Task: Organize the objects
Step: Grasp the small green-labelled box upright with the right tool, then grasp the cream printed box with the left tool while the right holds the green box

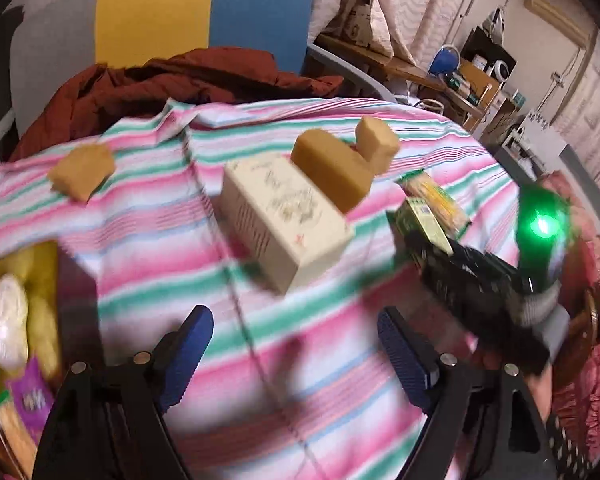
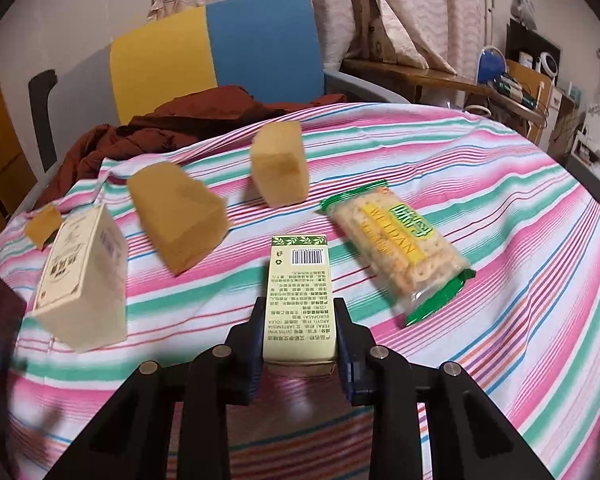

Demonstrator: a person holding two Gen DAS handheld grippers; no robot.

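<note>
Near edge of the striped tablecloth (image 2: pixel 500 280) is wide open; cream box (image 2: pixel 84 280), tan blocks (image 2: pixel 180 220) and cracker pack (image 2: pixel 400 248) crowd the middle.

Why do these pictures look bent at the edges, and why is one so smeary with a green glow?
Both views: fisheye lenses bow the striped cloth and darken the corners. Left wrist view: motion blur smears the cream box, and a green light flares. Right wrist view: the green box in the right gripper looks sharpest.
</note>
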